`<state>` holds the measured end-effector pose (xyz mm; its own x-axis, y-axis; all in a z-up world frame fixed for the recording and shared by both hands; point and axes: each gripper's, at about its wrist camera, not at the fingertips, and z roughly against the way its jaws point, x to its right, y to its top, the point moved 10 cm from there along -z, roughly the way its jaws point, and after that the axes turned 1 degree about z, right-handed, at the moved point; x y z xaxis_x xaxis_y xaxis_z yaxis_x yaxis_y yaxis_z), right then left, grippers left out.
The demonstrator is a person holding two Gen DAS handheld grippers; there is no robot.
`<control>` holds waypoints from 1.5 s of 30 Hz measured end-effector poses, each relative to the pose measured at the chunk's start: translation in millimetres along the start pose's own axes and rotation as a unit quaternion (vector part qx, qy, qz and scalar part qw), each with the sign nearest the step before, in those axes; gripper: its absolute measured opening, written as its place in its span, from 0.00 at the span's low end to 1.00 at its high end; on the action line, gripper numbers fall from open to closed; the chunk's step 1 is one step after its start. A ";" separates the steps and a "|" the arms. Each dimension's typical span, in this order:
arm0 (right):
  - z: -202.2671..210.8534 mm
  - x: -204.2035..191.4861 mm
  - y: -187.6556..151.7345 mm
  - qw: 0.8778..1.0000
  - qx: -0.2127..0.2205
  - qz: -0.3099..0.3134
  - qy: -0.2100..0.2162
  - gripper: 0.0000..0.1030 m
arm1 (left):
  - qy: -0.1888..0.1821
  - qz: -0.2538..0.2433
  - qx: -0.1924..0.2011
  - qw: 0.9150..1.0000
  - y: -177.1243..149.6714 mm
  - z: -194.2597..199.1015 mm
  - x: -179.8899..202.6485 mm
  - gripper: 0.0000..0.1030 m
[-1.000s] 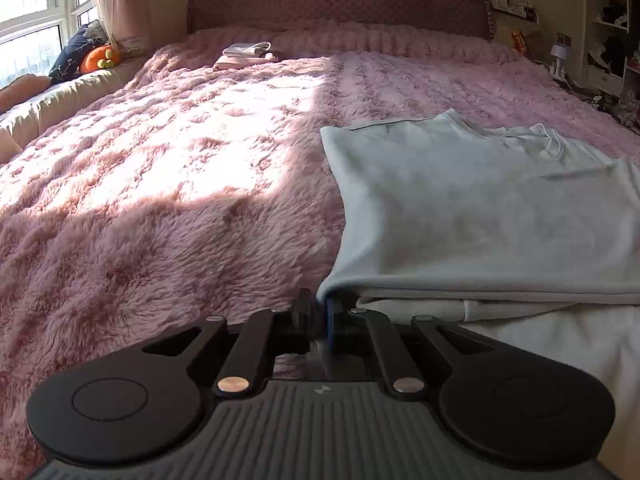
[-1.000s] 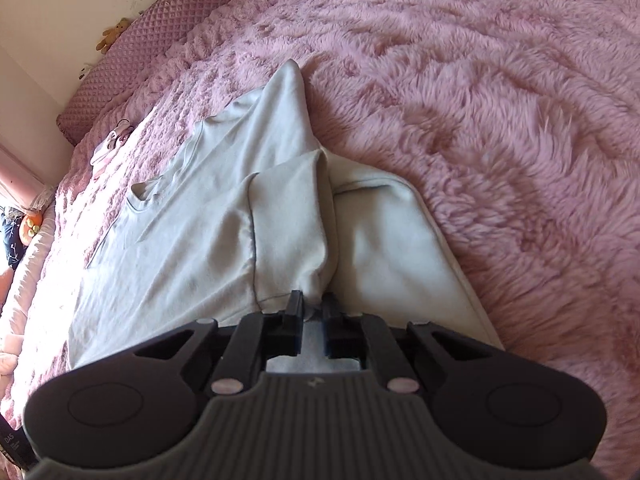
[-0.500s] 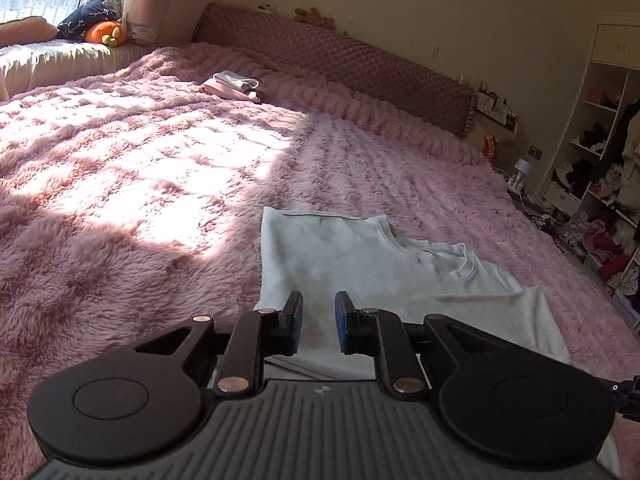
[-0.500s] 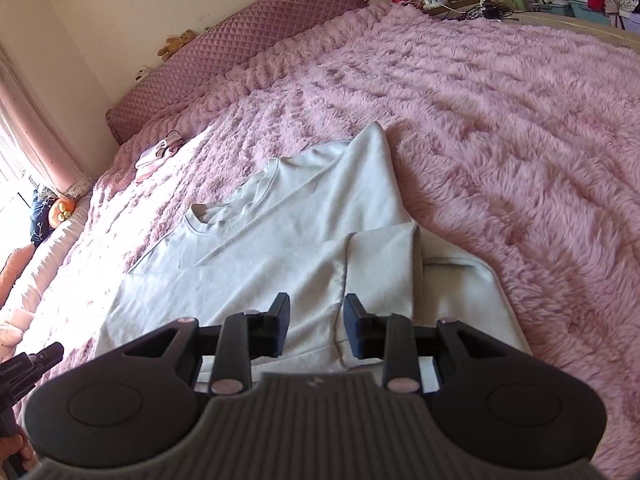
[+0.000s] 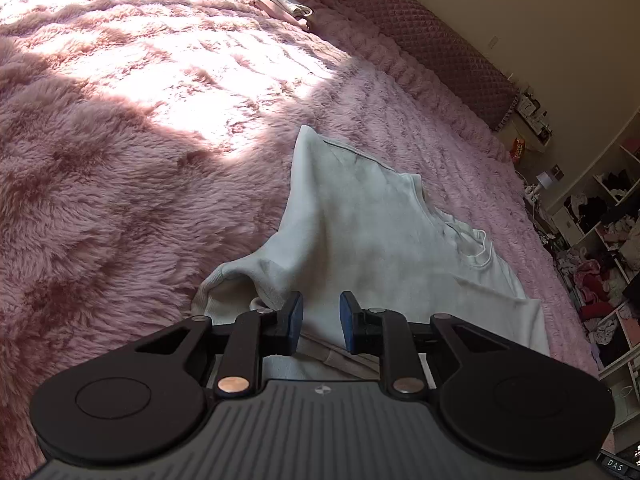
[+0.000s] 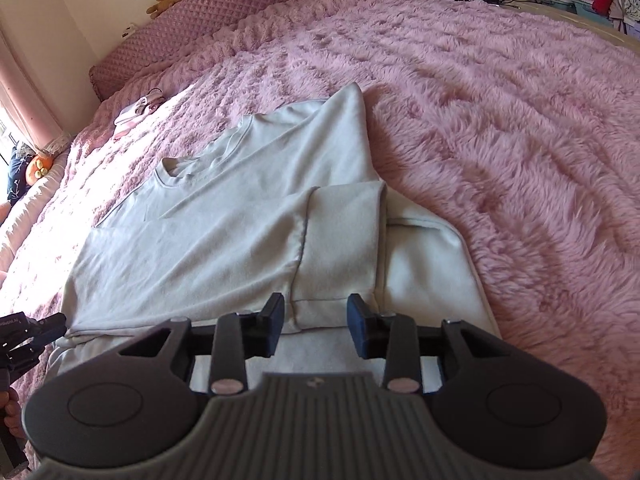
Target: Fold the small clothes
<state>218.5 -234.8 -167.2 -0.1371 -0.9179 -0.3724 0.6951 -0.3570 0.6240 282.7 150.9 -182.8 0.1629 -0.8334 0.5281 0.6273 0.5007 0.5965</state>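
Observation:
A pale grey long-sleeved shirt (image 5: 360, 216) lies on the pink furry bedspread (image 5: 120, 184), its sleeves folded in over the body. My left gripper (image 5: 320, 316) hovers above the shirt's near left edge by a sleeve cuff (image 5: 228, 280); its jaws are opening and nothing is between them. In the right wrist view the same shirt (image 6: 224, 224) shows its collar at the left and a folded sleeve (image 6: 340, 248) ahead. My right gripper (image 6: 316, 316) hangs just over that sleeve's cuff end, jaws opening, pads clear of the cloth. The left gripper (image 6: 28, 332) shows at the left edge.
A small stack of folded clothes (image 5: 286, 6) lies near the quilted headboard (image 5: 432, 40). Open shelves (image 5: 608, 248) stuffed with clothes stand past the bed's right side. An orange plush toy (image 6: 38, 166) sits by the window. The fluffy bedspread spreads wide around the shirt.
Both grippers let go of the shirt's edge, opened and rose. The left gripper rolled, so its view now tilts.

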 end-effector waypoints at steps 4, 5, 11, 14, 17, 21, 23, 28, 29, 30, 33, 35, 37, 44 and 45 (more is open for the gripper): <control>50.2 -4.0 -1.1 0.999 0.016 0.024 0.042 0.47 | -0.030 -0.019 -0.007 0.999 -7.2 50.3 16.0 0.56; 62.1 -4.3 -2.8 0.998 0.017 0.032 0.053 0.50 | -0.043 -0.022 -0.008 0.999 -11.2 64.3 18.4 0.57; 132.2 -1.8 -31.3 0.985 -0.016 0.061 0.160 0.73 | -0.113 -0.039 -0.042 0.992 -51.1 138.2 8.8 0.65; 154.9 9.2 -51.7 0.976 -0.040 0.090 0.194 0.74 | -0.116 -0.050 -0.073 0.989 -78.7 158.8 -15.5 0.65; 164.3 31.6 -72.3 0.970 -0.085 0.089 0.210 0.69 | -0.095 -0.022 -0.092 0.991 -98.6 166.8 -50.1 0.65; 164.3 66.8 -96.0 0.962 -0.148 0.041 0.224 0.54 | -0.097 0.048 -0.091 0.990 -110.2 166.2 -85.9 0.65; 161.9 78.4 -105.7 0.960 -0.171 0.027 0.219 0.50 | -0.102 0.073 -0.095 0.988 -114.7 161.9 -97.0 0.65; 155.4 100.4 -128.1 0.958 -0.214 0.014 0.191 0.50 | -0.108 0.090 -0.119 0.983 -123.5 146.2 -107.8 0.65; 154.6 102.7 -132.1 0.957 -0.220 0.011 0.189 0.50 | -0.115 0.099 -0.125 0.980 -125.0 143.5 -108.3 0.65; 153.5 104.6 -136.6 0.955 -0.229 0.006 0.191 0.50 | -0.127 0.112 -0.135 0.976 -127.5 140.2 -108.8 0.65; 147.5 103.9 -146.0 0.948 -0.247 -0.009 0.200 0.50 | -0.159 0.151 -0.167 0.961 -137.7 131.5 -109.2 0.65; 145.8 100.5 -150.1 0.944 -0.250 -0.020 0.212 0.50 | -0.175 0.169 -0.183 0.953 -144.4 128.5 -109.9 0.65; 143.2 96.7 -152.4 0.941 -0.253 -0.029 0.222 0.50 | -0.190 0.182 -0.194 0.945 -147.4 126.3 -108.9 0.65; 135.7 90.5 -146.5 0.934 -0.263 -0.066 0.233 0.50 | -0.201 0.158 -0.211 0.944 -153.8 117.9 -98.3 0.65; 136.4 91.3 -145.7 0.933 -0.263 -0.071 0.234 0.50 | -0.204 0.158 -0.208 0.943 -154.1 119.2 -95.6 0.64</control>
<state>8.4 -290.3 -198.4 -0.0161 -0.6473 -0.7621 0.9606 -0.2215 0.1679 79.7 181.3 -253.2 0.1383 -0.4551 0.8796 0.8545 0.5038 0.1263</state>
